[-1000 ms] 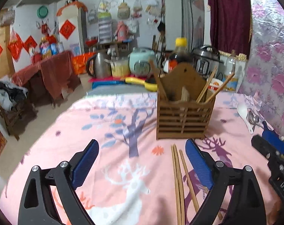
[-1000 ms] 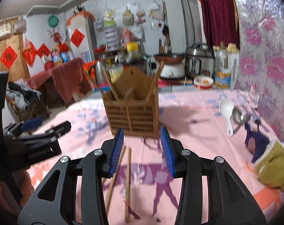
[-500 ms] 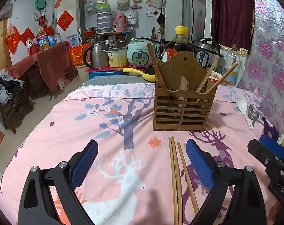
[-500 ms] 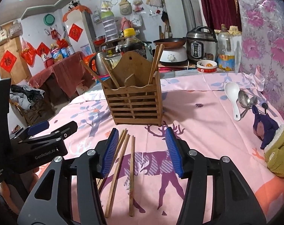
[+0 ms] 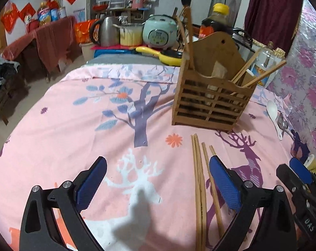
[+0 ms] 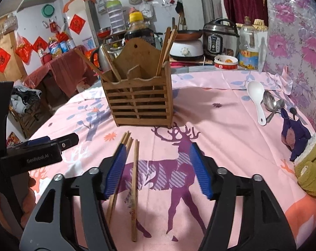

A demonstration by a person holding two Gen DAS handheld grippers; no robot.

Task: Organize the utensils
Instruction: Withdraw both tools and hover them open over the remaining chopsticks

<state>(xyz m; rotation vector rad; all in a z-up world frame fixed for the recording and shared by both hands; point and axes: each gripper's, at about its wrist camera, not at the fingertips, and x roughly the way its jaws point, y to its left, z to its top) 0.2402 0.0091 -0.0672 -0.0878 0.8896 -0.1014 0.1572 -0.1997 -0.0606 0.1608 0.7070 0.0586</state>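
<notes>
A slatted wooden utensil holder [image 5: 212, 102] stands on the pink tablecloth with several chopsticks upright in it; it also shows in the right wrist view [image 6: 137, 102]. Several loose wooden chopsticks [image 5: 199, 179] lie on the cloth in front of it, also in the right wrist view [image 6: 134, 179]. My left gripper [image 5: 158, 179] is open and empty, low over the cloth, with the chopsticks by its right finger. My right gripper [image 6: 158, 167] is open and empty, with one chopstick lying between its fingers. A white spoon [image 6: 257, 98] and metal spoons [image 6: 271, 104] lie at the far right.
A purple and yellow cloth item [image 6: 304, 152] lies at the right table edge. Behind the table stand a rice cooker [image 5: 160, 33], a kettle [image 5: 103, 31], a sauce bottle [image 6: 137, 29], a pressure cooker [image 6: 220, 37] and an oil bottle [image 6: 248, 46]. The floral wall [image 6: 300, 41] bounds the right side.
Both grippers have pulled back and risen from the holder, tilting down at the cloth. My right gripper has opened wider. The loose chopsticks have not moved.
</notes>
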